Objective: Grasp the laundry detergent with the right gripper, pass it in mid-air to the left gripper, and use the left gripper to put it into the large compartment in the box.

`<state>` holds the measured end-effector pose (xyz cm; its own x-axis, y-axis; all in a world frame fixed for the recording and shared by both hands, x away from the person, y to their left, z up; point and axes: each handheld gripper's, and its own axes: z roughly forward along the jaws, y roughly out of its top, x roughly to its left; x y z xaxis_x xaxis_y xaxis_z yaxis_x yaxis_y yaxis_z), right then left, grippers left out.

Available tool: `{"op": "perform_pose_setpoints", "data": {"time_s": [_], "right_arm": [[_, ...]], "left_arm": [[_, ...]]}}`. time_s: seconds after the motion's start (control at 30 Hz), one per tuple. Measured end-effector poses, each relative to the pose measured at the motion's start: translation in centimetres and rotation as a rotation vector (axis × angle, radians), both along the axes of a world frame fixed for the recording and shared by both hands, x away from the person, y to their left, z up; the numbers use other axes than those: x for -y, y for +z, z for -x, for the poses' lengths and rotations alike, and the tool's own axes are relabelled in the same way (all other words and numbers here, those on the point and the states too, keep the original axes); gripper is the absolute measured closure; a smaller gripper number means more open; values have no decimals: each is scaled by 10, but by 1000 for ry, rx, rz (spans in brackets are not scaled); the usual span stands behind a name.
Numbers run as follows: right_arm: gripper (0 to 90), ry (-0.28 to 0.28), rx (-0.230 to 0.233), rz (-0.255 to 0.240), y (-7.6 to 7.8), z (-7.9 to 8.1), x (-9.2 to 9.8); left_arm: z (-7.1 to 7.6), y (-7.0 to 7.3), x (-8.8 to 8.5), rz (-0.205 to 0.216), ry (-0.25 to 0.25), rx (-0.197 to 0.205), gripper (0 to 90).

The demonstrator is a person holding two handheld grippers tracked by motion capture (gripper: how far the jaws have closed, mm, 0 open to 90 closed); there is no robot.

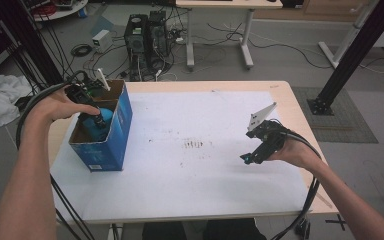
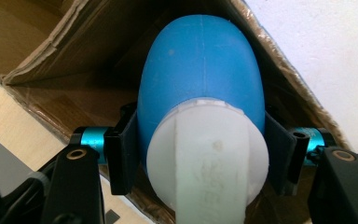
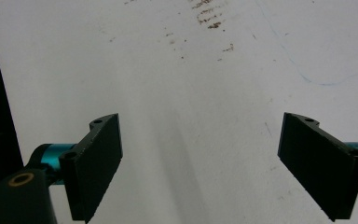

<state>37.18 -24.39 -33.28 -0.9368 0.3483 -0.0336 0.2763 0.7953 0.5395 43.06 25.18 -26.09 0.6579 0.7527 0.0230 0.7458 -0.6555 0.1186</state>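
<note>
The left claw (image 1: pixel 99 121) is clamped on a rounded blue plastic bottle with a white cap (image 2: pixel 200 112), its two black jaws pressing the blue body from either side just behind the wide white cap, which faces the camera in the left gripper view. The bottle is held inside an open-topped blue cardboard box with a brown inside (image 1: pixel 121 120) that stands at the left edge of the bench; in the high view the claw points down into the box's nearer compartment, and the blue of the bottle (image 1: pixel 105 116) shows between the box walls beneath the person's left hand (image 1: pixel 60 104). Whether the bottle rests on the bottom of the box cannot be told. A torn brown flap of the box lies above and to the left of the bottle in the left gripper view, and the box's right-hand wall runs close beside it. The bench carries a white sheet (image 1: pixel 190 170) marked with a small patch of brown smudges (image 1: pixel 194 144) near its middle. The right claw (image 1: pixel 248 158) hovers over the right part of this sheet, well apart from the box, its jaws standing wide apart with nothing between them; the right gripper view (image 3: pixel 200 163) looks past them at bare white sheet and the brown smudges farther off.
</note>
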Motion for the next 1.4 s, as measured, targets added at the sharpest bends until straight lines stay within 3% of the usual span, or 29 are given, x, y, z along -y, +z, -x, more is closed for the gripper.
{"op": "perform_pose_setpoints", "data": {"time_s": [0.27, 1.07, 1.4], "right_arm": [[130, -3, -5, 0, -2, -1, -1], [129, -9, -9, -5, -4, 1, 0], [130, -10, -8, -6, -4, 1, 1]], "left_arm": [[1, -7, -1, 13, -7, 15, 382], [2, -8, 3, -11, -14, 1, 373], [2, -7, 5, -16, -18, -12, 324]]}}
